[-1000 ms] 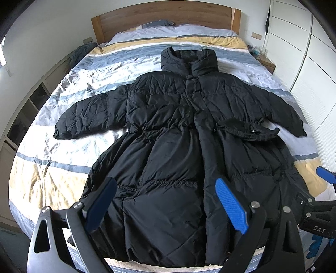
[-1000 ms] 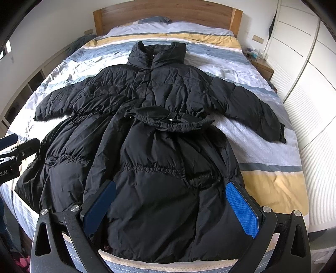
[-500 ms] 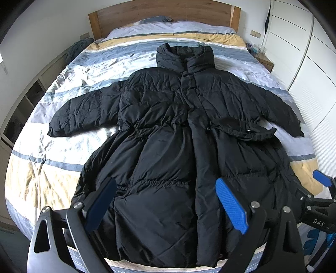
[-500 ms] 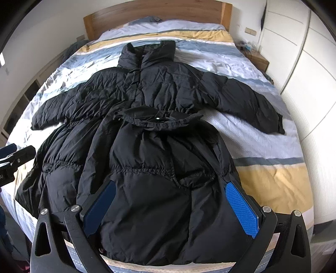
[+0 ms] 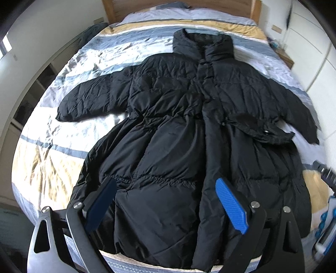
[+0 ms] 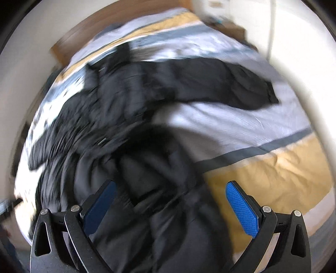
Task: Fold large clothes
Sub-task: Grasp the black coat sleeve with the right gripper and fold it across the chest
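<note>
Both grippers spread wide, left gripper [image 5: 166, 206] and right gripper [image 6: 171, 206], holding nothing, poised over the hem of a black coat [image 5: 189, 130]. Laid flat along the striped bed [image 5: 48, 159], collar toward the headboard [image 5: 231, 8], sleeves outstretched.

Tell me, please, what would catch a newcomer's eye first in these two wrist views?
A long black puffer coat dominates, spread face up over the striped bed, collar toward the wooden headboard and sleeves out to both sides. The left gripper hangs open above the coat's hem, blue pads apart. The right wrist view is smeared with motion blur, but the right gripper reads as open over the coat's edge.
</note>
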`<action>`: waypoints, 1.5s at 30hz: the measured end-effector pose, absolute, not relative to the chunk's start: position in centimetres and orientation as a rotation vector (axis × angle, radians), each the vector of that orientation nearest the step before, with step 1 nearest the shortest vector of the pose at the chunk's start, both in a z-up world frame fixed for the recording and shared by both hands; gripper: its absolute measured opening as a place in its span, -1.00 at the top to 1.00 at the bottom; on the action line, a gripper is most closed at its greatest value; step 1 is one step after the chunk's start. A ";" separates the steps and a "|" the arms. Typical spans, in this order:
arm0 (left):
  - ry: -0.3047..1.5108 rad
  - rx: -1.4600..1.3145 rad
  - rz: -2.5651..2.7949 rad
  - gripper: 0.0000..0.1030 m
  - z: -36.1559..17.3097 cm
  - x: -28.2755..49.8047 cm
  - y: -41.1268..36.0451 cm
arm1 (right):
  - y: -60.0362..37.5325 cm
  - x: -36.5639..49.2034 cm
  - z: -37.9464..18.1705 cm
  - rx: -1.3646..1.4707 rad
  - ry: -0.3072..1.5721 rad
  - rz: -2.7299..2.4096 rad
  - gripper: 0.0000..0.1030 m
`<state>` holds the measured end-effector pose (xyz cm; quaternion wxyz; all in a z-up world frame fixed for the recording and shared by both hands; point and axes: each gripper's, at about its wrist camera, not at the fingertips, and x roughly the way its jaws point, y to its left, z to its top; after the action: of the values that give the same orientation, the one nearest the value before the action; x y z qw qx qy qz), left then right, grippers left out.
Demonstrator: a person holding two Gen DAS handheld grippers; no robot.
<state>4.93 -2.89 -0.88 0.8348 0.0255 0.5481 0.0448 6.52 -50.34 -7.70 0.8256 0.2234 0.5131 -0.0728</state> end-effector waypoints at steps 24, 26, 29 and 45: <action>1.275 0.052 0.215 -0.87 -5.9 7.5 -5.1 | -72.6 17.4 -20.2 1.249 0.744 -0.284 -0.40; 1.275 0.044 0.212 -0.87 -6.0 7.7 -5.0 | -73.3 17.7 -20.6 1.292 0.726 -0.286 0.07; 1.268 0.041 0.202 -0.87 -6.0 8.0 -4.9 | -73.5 17.8 -20.2 1.309 0.694 -0.284 0.57; 1.163 -0.082 0.186 -0.87 -5.0 8.9 2.7 | -63.5 22.8 -1.7 0.842 0.615 -0.040 0.88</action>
<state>8.92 2.74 -5.05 0.8309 -0.0386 0.5481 0.0877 22.77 -63.49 -1.71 0.8670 0.4021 0.2939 -0.0191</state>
